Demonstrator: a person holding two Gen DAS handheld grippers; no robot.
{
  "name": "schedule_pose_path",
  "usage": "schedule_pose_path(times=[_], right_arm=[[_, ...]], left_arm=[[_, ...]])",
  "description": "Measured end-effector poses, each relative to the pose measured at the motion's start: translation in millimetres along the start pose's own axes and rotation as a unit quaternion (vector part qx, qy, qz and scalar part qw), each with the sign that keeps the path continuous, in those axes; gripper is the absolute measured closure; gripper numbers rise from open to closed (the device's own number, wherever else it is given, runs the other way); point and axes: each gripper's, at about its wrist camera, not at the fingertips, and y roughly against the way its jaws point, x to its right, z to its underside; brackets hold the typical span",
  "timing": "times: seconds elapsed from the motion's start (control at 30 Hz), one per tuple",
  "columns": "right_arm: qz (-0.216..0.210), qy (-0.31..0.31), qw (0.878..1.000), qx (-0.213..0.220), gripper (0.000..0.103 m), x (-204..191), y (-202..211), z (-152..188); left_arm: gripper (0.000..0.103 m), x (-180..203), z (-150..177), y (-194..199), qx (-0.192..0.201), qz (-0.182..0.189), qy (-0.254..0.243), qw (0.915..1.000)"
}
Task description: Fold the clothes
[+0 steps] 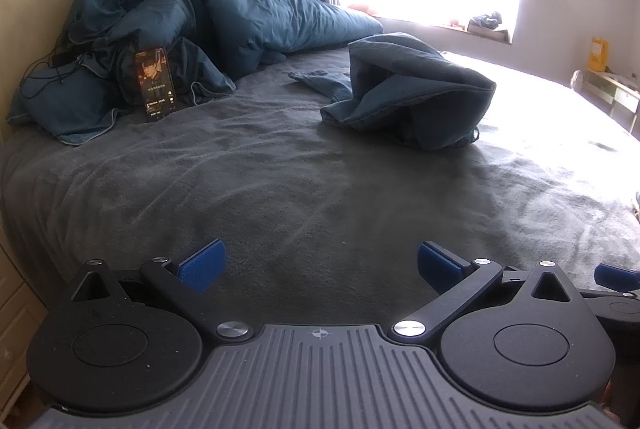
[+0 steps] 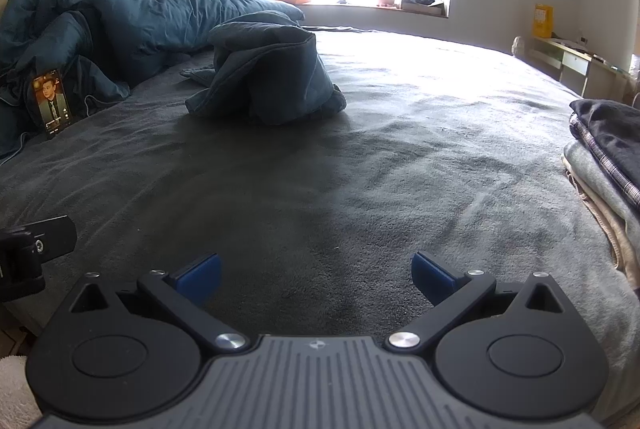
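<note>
A: What's ahead of the left gripper (image 1: 320, 265)?
B: Bare bed (image 1: 280, 189), crumpled garment (image 1: 408, 93) ahead-right, phone (image 1: 155, 85) ahead-left against the duvet (image 1: 224, 9).
A: Right gripper (image 2: 316, 277)?
B: Folded stack (image 2: 608, 157) on its right.

Bare grey bed sheet (image 2: 320, 169) stretches open on the near side of the crumpled blue garment (image 2: 268, 77). Beyond the garment the heaped duvet (image 1: 208, 5) blocks passage; right of it, stacked folded clothes (image 2: 608, 157) crowd the edge.

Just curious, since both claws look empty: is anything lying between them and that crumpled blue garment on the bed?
Nothing visible. Only bare grey bedsheet lies between the open left claw, the open right claw and the crumpled blue garment.
</note>
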Motion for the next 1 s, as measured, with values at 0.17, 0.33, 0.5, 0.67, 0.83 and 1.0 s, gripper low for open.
schedule_pose_path(times=[0.17, 0.33, 0.5, 0.67, 0.83, 1.0], right_arm=[[0.000, 0.000, 1.000, 0.000, 0.000, 0, 0, -1], [-0.003, -0.002, 1.000, 0.003, 0.000, 4, -4, 0], [0.002, -0.001, 1.000, 0.015, 0.000, 19, -12, 1], [0.001, -0.002, 0.999, 0.052, 0.000, 50, -23, -6], [0.008, 0.003, 0.996, 0.087, 0.000, 77, -39, -10], [0.017, 0.002, 0.996, 0.092, 0.000, 93, -60, -3]], left_arm=[[0.000, 1, 1, -2, -0.001, 0.001, -0.003, 1.0000], [0.000, 2, 1, -6, -0.001, 0.006, -0.007, 1.0000], [0.000, 1, -6, -20, 0.007, 0.037, -0.003, 0.9993], [0.000, 16, -25, -40, 0.032, 0.081, 0.003, 0.9962], [0.000, 53, -58, -67, 0.063, 0.139, -0.014, 0.9882], [0.000, 113, -95, -112, 0.088, 0.165, -0.067, 0.9800]])
